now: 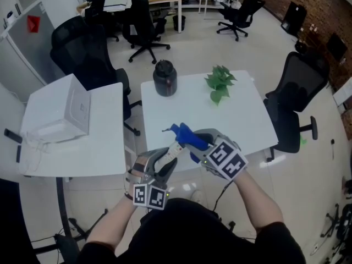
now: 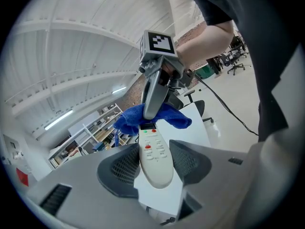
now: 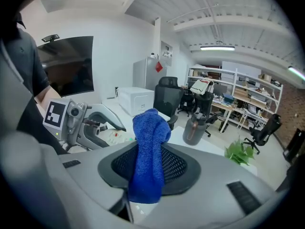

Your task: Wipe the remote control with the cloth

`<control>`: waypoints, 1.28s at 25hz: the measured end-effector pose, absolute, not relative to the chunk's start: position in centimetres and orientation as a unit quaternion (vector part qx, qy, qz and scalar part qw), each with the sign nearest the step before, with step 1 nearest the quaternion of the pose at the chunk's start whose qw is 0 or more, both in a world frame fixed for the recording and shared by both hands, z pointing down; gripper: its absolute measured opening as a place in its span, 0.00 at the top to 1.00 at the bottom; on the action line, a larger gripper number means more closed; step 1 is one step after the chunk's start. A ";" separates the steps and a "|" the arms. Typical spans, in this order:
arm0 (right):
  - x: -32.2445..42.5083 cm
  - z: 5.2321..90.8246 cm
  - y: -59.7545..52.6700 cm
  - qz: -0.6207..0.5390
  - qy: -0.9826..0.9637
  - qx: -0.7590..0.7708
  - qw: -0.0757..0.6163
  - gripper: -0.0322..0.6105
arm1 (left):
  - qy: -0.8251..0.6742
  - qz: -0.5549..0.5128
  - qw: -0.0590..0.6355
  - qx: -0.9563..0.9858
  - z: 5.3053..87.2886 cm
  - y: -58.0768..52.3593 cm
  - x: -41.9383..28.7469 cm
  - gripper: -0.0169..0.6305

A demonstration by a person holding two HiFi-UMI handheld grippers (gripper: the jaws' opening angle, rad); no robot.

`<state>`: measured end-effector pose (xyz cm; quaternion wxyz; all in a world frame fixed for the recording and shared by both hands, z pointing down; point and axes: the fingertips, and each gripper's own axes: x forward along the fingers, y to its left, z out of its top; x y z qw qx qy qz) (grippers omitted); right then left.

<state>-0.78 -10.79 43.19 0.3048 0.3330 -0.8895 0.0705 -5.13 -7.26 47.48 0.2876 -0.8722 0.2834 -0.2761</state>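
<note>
Two in hand: the left gripper (image 1: 166,159) and the right gripper (image 1: 193,143). One remote control (image 1: 175,149) and one blue cloth (image 1: 186,134). Two white worktops (image 1: 247,120) carry one dark jug (image 1: 164,78), one leafy plant (image 1: 220,83) and one white box-like appliance (image 1: 66,110). Office chairs (image 1: 82,54): perhaps five, as the far ones blur together.

Office, swivel chairs (image 1: 144,31), white desks (image 1: 245,122), storage shelves (image 3: 240,87)

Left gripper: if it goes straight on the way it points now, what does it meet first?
Probably the blue cloth in the right gripper, just at the far end of the held remote.
</note>
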 end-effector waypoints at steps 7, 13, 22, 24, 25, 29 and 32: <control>0.8 38.0 -11.7 0.062 -0.915 0.366 0.159 0.76 | 0.307 -0.124 0.000 -0.944 45.4 -9.7 -5.7 0.65; 1.6 38.6 -11.8 0.182 -0.915 0.360 -0.019 0.76 | 0.236 0.164 -0.339 -0.896 42.1 -12.8 -7.5 0.65; -5.2 43.8 -8.3 0.282 -0.924 0.256 -0.032 0.76 | 0.178 0.293 -0.460 -0.819 40.5 -14.1 -8.1 0.65; -5.5 43.5 -8.5 0.282 -0.926 0.246 -0.043 0.76 | 0.165 0.274 -0.460 -0.828 40.8 -13.4 -7.4 0.65; -5.3 43.2 -8.7 0.280 -0.926 0.248 -0.045 0.76 | 0.157 0.263 -0.459 -0.834 40.9 -13.0 -7.1 0.65; -3.9 42.0 -10.0 0.266 -0.926 0.262 -0.060 0.76 | 0.120 0.232 -0.456 -0.851 40.8 -11.5 -6.5 0.65; -2.3 40.9 -11.2 0.257 -0.922 0.278 -0.075 0.76 | 0.094 0.213 -0.453 -0.861 40.8 -10.1 -5.8 0.65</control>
